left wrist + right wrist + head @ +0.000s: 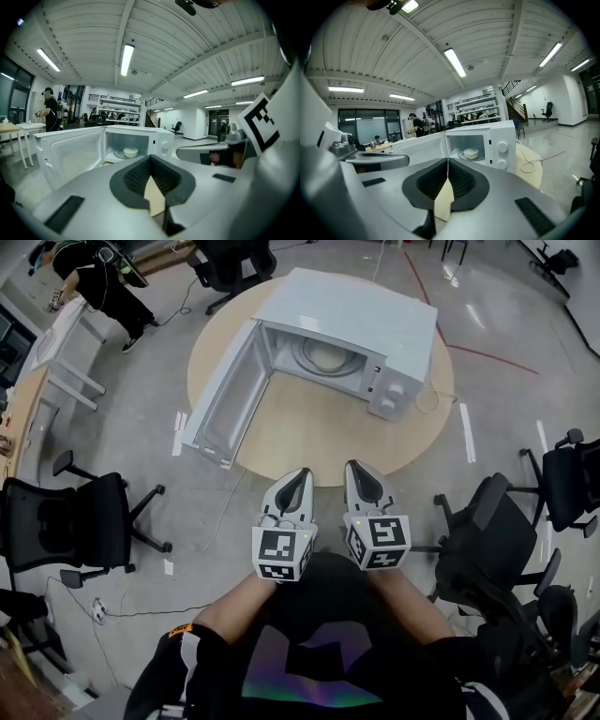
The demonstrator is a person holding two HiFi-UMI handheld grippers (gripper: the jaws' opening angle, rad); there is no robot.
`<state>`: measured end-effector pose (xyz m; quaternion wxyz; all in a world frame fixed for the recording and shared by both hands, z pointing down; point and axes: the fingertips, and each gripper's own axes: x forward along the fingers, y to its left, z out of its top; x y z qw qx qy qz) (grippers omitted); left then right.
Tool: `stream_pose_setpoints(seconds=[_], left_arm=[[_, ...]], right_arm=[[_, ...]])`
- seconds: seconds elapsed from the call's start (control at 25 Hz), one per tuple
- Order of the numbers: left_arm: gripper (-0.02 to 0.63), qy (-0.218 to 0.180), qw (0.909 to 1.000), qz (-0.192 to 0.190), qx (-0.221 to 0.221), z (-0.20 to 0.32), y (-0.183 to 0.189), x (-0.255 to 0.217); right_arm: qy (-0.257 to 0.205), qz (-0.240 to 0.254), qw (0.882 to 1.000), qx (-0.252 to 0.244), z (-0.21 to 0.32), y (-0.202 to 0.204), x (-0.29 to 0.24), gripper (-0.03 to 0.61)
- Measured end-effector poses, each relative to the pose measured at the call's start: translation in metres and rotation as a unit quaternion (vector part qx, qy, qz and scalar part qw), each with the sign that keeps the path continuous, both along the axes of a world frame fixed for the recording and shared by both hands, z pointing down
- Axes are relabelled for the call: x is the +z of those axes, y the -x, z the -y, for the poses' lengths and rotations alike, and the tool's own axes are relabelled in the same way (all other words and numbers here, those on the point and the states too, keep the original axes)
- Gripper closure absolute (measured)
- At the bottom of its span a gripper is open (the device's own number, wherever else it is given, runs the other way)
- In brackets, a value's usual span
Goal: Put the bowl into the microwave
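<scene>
A white microwave (375,320) stands on a round wooden table (319,437), its door (225,395) swung wide open to the left. A pale bowl (325,354) sits on the turntable inside; it also shows as the bowl (130,152) and the bowl (471,153) in the gripper views. My left gripper (298,474) and right gripper (359,468) hang side by side near the table's front edge, well short of the microwave. The left gripper (150,157) and the right gripper (448,159) are both shut with nothing between the jaws.
Black office chairs stand at the left (66,521), at the right (497,540) and behind the table (230,263). A person (98,277) stands by a white desk (56,343) at the far left. A white cable (433,399) lies right of the microwave.
</scene>
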<state>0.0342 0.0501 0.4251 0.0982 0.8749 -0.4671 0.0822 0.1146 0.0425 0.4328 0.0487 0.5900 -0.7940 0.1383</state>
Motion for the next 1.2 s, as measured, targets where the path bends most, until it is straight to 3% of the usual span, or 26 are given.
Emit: stream_pose_setpoints(seconds=[0.48, 1.2], left_arm=[[0.568, 0.009, 0.9997, 0.023, -0.007, -0.052, -0.003, 0.015], [0.568, -0.003, 0.9993, 0.023, 0.030, -0.064, -0.031, 0.008]], right_arm=[[0.009, -0.020, 0.999, -0.031, -0.055, -0.001, 0.014, 0.557], [0.017, -0.039, 0.999, 0.010, -0.085, -0.045, 0.009, 0.557]])
